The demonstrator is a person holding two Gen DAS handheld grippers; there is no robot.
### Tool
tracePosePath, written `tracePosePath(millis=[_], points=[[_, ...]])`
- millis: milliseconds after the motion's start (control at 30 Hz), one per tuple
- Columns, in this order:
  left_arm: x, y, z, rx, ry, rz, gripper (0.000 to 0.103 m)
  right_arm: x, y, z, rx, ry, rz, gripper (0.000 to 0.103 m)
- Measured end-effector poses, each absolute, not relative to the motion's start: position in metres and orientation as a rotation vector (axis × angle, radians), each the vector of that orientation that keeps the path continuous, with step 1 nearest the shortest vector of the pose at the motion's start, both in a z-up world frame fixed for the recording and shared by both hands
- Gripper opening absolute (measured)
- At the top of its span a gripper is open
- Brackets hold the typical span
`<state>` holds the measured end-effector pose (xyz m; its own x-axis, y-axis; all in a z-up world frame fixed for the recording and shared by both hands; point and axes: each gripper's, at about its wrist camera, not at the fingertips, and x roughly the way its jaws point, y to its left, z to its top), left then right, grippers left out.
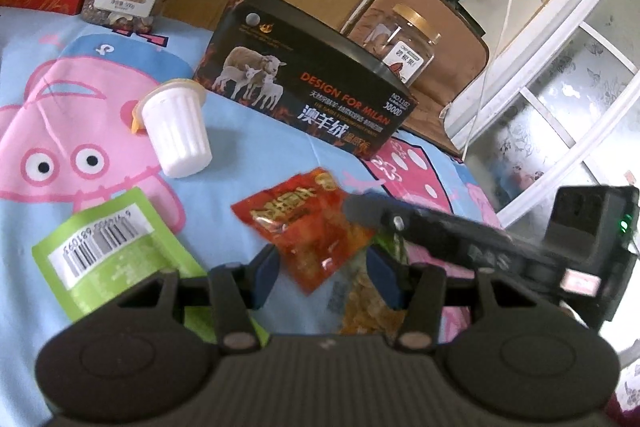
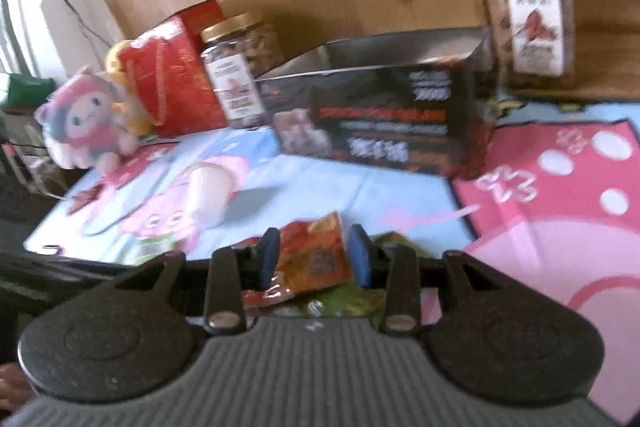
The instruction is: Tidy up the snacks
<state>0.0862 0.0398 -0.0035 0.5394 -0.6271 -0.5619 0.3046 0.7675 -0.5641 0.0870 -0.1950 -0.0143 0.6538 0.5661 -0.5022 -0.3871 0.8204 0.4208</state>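
Red snack packet lies flat, long axis diagonal; both grippers' jaws spread, holding nothing.

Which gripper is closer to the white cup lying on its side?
Left. The left gripper sits just below-right of the white cup. The right gripper reaches in from farther right, past the red snack packet.

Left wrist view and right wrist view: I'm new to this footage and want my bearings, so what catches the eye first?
The red snack packet stands out at centre, lying between the open fingers of the left claw, with the right claw also around it. Behind it sits a black box printed with sheep, beside a tipped white ribbed cup. All rest on a cartoon pig cloth.
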Motion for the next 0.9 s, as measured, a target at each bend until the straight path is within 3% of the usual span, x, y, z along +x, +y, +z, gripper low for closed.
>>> tracePosePath(millis=[167,367,433,600,900], points=[[0.086,0.048,-0.002,-0.449,0.812,-0.552,0.061,0.069,-0.194,-0.012,0.326,0.714,0.637,0.038],[0.088,0.049,-0.002,-0.441,0.8,-0.529,0.058,0.072,-0.193,-0.02,0.388,0.747,0.671,0.036],[0.086,0.045,-0.002,-0.416,0.787,-0.527,0.055,0.074,-0.188,-0.026,0.39,0.754,0.678,0.025],[0.086,0.051,0.0,-0.475,0.779,-0.557,0.051,0.067,-0.185,-0.024,0.421,0.716,0.686,0.014],[0.103,0.03,0.043,-0.406,0.684,-0.614,0.051,0.062,-0.198,0.012,0.378,0.561,0.638,0.013]])
